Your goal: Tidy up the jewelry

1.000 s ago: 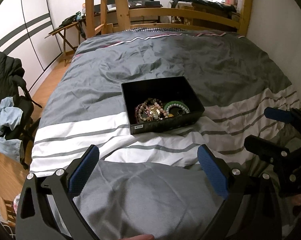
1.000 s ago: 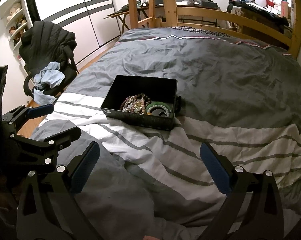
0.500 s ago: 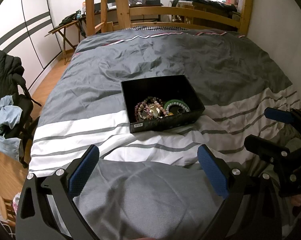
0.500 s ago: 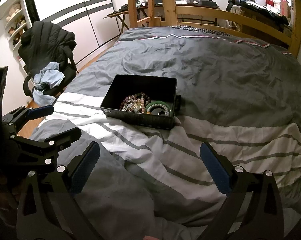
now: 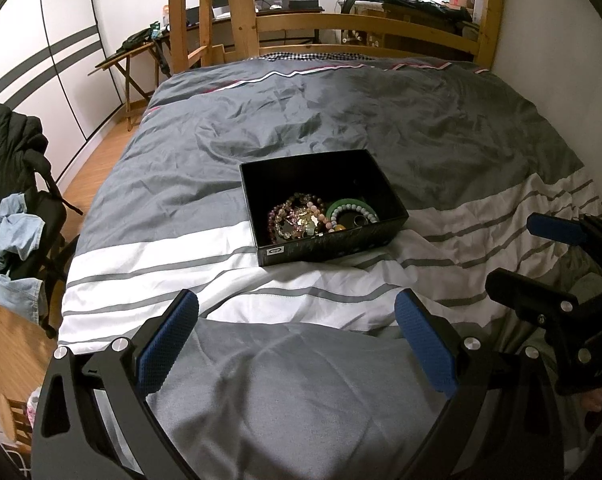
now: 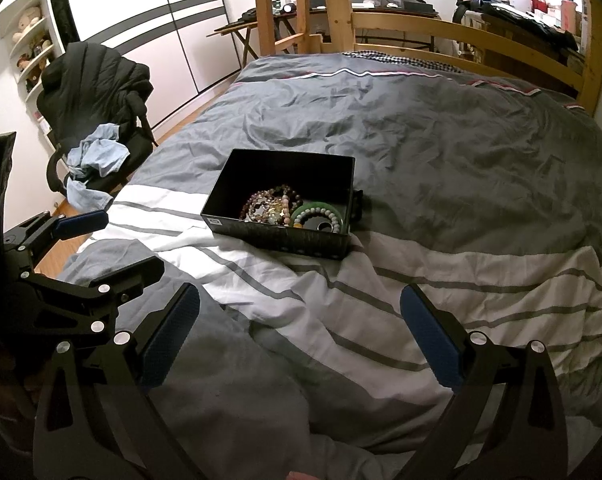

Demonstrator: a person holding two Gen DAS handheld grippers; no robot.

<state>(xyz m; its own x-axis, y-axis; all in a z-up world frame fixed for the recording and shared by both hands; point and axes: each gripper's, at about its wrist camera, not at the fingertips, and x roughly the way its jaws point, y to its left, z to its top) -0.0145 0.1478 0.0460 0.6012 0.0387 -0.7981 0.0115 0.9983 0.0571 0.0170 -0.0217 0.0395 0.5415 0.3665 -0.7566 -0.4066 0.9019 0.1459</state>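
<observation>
A black box holding tangled bead bracelets and a green bangle sits mid-bed on a striped duvet, while the left gripper and right gripper hover well short, fingers spread and empty, likely readying a reach.

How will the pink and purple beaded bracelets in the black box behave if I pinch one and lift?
The pink and purple beaded bracelets will probably hang limp, being strung beads. They lie tangled together beside the green bangle, so neighbours may lift too. The round beads may slip between pads. The open black rectangular box sits on a soft striped duvet and could shift.
</observation>
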